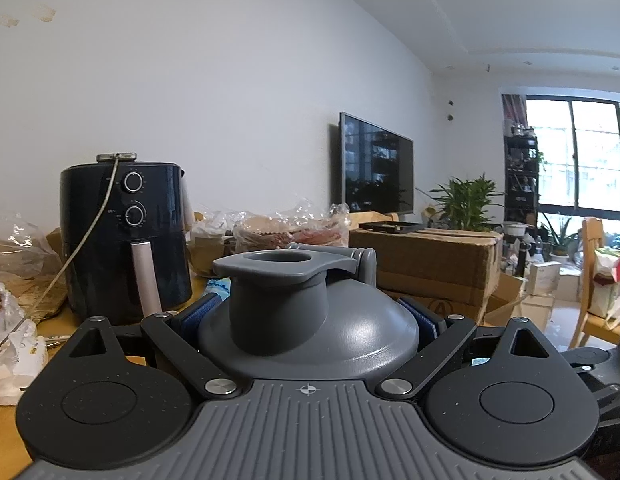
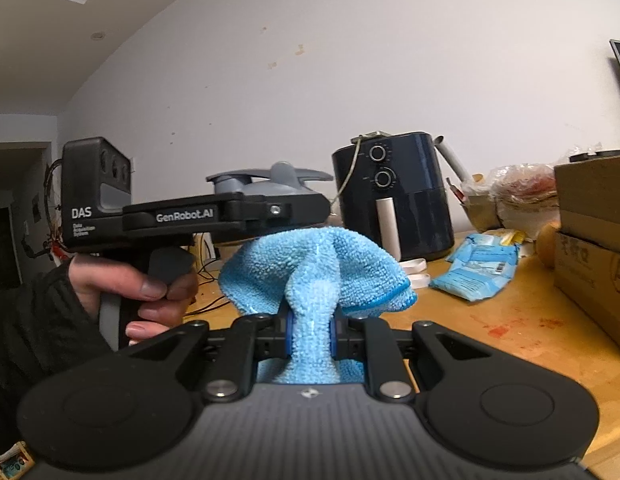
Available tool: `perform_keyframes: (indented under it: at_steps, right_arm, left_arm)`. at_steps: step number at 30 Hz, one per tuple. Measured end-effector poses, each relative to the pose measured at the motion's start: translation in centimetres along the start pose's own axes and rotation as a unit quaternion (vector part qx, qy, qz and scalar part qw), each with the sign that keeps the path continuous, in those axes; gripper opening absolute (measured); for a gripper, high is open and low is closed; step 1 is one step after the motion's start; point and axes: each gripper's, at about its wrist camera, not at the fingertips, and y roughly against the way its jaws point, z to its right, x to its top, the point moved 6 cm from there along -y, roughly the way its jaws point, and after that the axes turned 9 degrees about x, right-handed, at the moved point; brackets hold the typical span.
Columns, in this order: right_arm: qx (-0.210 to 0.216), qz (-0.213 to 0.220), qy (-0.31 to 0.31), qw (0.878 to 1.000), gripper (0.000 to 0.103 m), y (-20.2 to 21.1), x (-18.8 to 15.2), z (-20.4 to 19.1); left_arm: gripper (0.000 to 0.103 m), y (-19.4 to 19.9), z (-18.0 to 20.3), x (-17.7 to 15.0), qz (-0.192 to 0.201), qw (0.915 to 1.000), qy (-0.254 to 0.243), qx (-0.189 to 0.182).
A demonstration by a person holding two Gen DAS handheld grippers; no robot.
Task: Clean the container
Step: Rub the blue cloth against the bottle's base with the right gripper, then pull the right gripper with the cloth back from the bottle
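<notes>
A grey container (image 1: 306, 320) with a domed lid and a wide spout fills the middle of the left wrist view. My left gripper (image 1: 313, 316) is shut on it, blue pads (image 1: 202, 314) pressed against both sides. In the right wrist view the same container (image 2: 266, 184) shows above the left gripper (image 2: 270, 210), which a person's hand (image 2: 142, 288) holds by the handle. My right gripper (image 2: 310, 332) is shut on a light blue microfibre cloth (image 2: 317, 264). The cloth bunches up ahead of the fingers, just below and beside the left gripper. The container's lower body is hidden.
A black air fryer (image 2: 393, 196) stands on the wooden table (image 2: 489, 340) at the back. Blue packets (image 2: 481, 268) lie to its right, with stacked cardboard boxes (image 2: 593, 240) at the far right. Plastic bags (image 1: 294, 228) and a wall television (image 1: 375, 168) lie beyond.
</notes>
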Motion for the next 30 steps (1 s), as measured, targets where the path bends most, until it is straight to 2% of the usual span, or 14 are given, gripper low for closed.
perform_keyframes:
  at_steps: [10, 14, 19, 25, 30]
  right_arm:
    - [-0.011, 0.000, 0.000, 1.000, 0.012, 0.4, 0.1, 0.6]
    - [-0.010, -0.001, -0.001, 1.000, 0.012, 0.4, 0.0, 0.6]
    - [-0.009, -0.003, -0.002, 1.000, 0.012, 0.3, 0.0, 0.5]
    - [-0.009, -0.001, -0.004, 1.000, 0.012, 0.4, 0.0, 0.6]
    - [-0.009, -0.001, -0.007, 1.000, 0.012, 0.5, -0.2, 0.6]
  left_arm:
    - [0.095, 0.9, 0.5, 0.4, 0.018, 0.9978, 0.023, 0.059]
    - [0.095, 1.4, 0.5, 1.3, 0.033, 0.9933, 0.035, 0.105]
    - [0.095, 1.8, -0.1, 2.1, 0.035, 0.9801, 0.046, 0.190]
    - [0.095, 2.2, -1.3, 2.5, 0.039, 0.9624, 0.054, 0.264]
    - [0.095, 2.0, -2.0, 2.6, 0.025, 0.9415, 0.053, 0.332]
